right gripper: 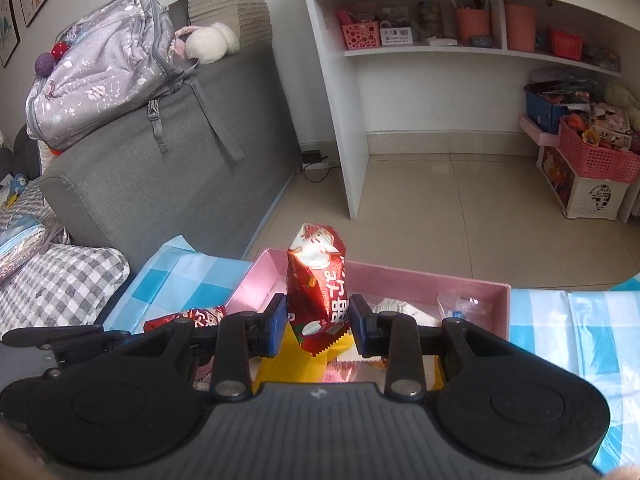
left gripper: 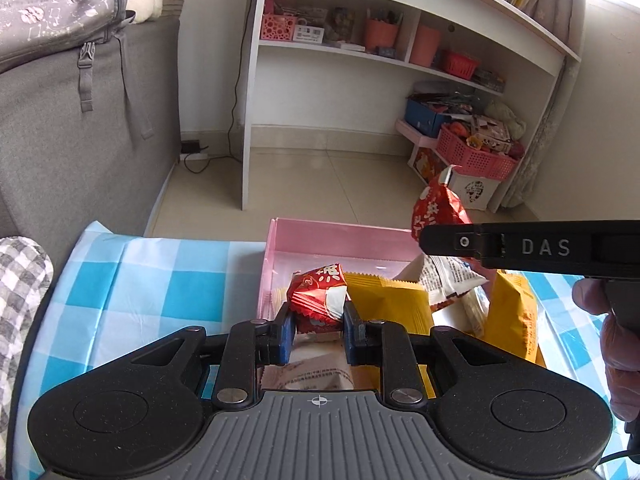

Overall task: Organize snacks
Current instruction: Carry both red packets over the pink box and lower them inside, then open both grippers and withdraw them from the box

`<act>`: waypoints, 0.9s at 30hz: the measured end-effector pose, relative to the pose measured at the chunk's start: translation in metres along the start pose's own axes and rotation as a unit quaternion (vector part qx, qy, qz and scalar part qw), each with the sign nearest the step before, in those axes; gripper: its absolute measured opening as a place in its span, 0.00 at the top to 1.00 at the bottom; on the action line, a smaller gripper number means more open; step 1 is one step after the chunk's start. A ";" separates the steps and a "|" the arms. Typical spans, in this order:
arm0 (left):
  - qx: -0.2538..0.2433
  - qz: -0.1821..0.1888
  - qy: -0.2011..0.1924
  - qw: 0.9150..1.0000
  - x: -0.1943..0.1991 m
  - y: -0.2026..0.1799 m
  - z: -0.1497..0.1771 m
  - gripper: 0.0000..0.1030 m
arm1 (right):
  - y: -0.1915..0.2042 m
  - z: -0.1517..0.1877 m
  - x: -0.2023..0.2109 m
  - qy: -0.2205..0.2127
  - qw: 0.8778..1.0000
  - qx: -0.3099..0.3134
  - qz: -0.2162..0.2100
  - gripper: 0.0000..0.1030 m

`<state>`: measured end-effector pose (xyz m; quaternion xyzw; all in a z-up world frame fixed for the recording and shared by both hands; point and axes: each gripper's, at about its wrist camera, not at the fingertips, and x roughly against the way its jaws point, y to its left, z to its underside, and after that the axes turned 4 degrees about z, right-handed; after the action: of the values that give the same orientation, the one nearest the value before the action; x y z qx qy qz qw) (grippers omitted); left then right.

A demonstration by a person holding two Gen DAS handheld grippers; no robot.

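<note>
A pink box stands on the blue-checked tablecloth and holds several snack packets. My left gripper is shut on a small red snack packet over the box's near left part. Yellow packets and a white packet lie to its right. My right gripper is shut on a tall red snack packet, held upright above the pink box. This packet also shows in the left wrist view, above the right gripper's black finger.
A grey sofa back with a backpack stands at the left. A white shelf unit and pink baskets of toys stand on the tiled floor beyond the table. A checked cushion lies at the near left.
</note>
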<state>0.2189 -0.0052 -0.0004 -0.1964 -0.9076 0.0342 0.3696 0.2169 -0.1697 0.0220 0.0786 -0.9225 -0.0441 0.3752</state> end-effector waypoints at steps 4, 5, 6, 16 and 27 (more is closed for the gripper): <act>-0.001 0.003 0.002 1.000 -0.012 0.003 -0.002 0.79 | 0.009 -0.004 -0.022 0.016 1.000 0.024 -0.003 0.70; -0.001 0.004 0.003 1.000 -0.014 0.004 -0.002 0.79 | 0.012 -0.004 -0.026 0.021 0.999 0.029 -0.002 0.70; -0.001 0.005 0.004 1.000 -0.016 0.004 -0.002 0.79 | 0.014 -0.006 -0.032 0.026 0.999 0.035 -0.001 0.70; -0.006 0.007 0.017 1.000 -0.033 0.009 0.001 0.78 | 0.018 -0.005 -0.054 0.059 0.996 0.059 0.024 0.70; -0.035 0.009 0.018 0.999 -0.024 0.000 0.004 0.59 | 0.012 -0.011 -0.037 0.049 0.998 0.044 0.024 0.52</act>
<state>0.2316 -0.0142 -0.0187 -0.2180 -0.8995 0.0025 0.3786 0.2498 -0.1518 0.0061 0.0745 -0.9057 0.0093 0.4173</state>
